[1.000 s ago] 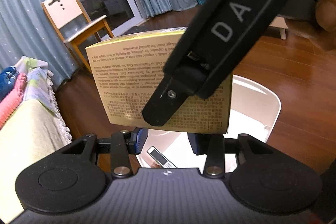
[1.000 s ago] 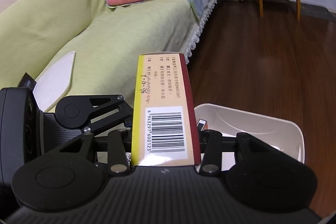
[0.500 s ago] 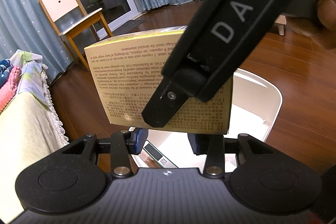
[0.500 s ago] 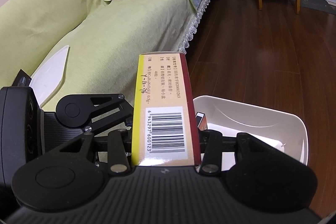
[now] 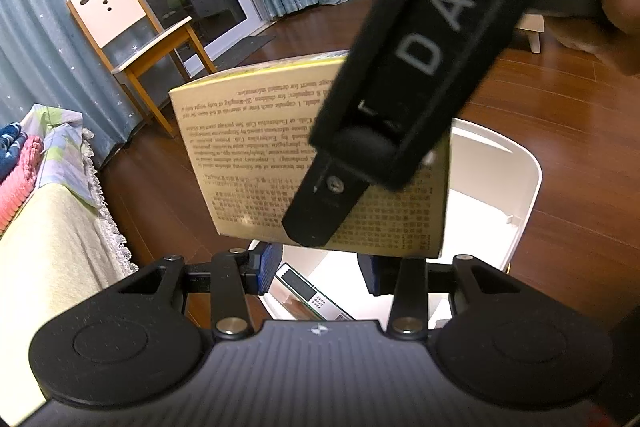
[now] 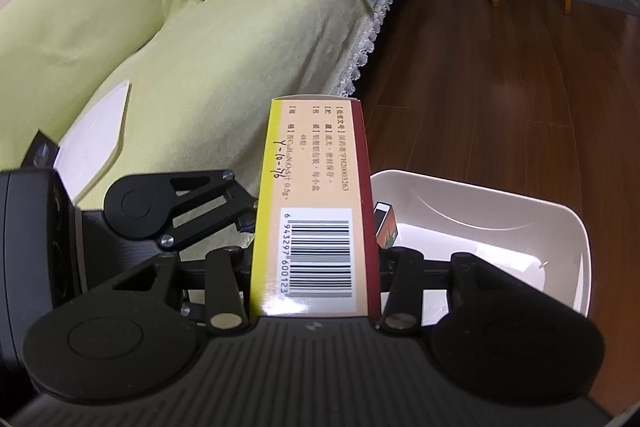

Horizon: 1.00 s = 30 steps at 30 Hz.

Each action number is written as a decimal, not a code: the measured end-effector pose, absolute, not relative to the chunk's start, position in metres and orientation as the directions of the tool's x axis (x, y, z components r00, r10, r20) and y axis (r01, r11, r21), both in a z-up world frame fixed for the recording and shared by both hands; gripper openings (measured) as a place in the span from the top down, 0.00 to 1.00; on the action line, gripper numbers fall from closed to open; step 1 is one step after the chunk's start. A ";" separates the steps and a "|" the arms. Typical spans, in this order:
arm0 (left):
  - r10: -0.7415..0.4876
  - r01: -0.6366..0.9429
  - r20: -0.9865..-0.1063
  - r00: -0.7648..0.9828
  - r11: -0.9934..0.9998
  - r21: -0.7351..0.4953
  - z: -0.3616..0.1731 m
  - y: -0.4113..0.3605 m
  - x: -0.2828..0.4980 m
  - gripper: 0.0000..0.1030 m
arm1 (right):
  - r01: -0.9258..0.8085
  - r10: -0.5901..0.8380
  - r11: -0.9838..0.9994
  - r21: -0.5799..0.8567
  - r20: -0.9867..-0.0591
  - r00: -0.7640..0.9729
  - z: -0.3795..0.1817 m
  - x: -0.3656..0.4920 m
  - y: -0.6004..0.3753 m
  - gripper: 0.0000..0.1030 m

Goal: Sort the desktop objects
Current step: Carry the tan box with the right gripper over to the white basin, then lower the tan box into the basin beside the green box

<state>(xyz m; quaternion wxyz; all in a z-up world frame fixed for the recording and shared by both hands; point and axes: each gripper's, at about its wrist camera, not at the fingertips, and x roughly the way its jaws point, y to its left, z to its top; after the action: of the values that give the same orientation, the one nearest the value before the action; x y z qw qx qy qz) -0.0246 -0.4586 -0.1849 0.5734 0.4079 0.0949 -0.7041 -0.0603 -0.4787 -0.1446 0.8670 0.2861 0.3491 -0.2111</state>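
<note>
Cardboard box (image 6: 316,211) flat, printed, clamped in right tool (image 6: 314,267); glossy white bin (image 6: 520,223) below

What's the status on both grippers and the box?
Right gripper shut on medicine box. Left gripper open, empty. White bin below, nothing in the way.

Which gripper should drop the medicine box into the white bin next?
Right. The right gripper is shut on the box, right beside the bin. The left gripper is open and holds nothing.
</note>
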 end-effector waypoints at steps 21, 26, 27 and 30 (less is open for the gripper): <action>-0.586 0.803 -0.783 0.211 -0.353 0.481 -0.215 -0.471 -0.002 0.52 | 0.700 -0.197 0.660 0.273 -0.836 0.512 -0.237 -0.052 -0.498 0.61; -0.520 0.771 -0.809 0.272 -0.385 0.507 -0.228 -0.465 -0.002 0.50 | 0.718 -0.188 0.645 0.264 -0.855 0.483 -0.256 -0.046 -0.500 0.61; -0.503 0.769 -0.816 0.283 -0.389 0.507 -0.231 -0.466 -0.001 0.50 | 0.719 -0.184 0.643 0.263 -0.858 0.479 -0.259 -0.044 -0.501 0.61; -0.464 0.766 -0.835 0.295 -0.408 0.497 -0.241 -0.464 0.002 0.50 | 0.726 -0.179 0.638 0.256 -0.868 0.463 -0.270 -0.039 -0.502 0.61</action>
<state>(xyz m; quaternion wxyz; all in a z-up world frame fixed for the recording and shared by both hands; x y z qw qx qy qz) 0.0016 -0.4635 -0.2411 0.5297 0.6057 0.1246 -0.5805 -0.0390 -0.5021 -0.2695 0.7947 0.3163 0.4328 -0.2848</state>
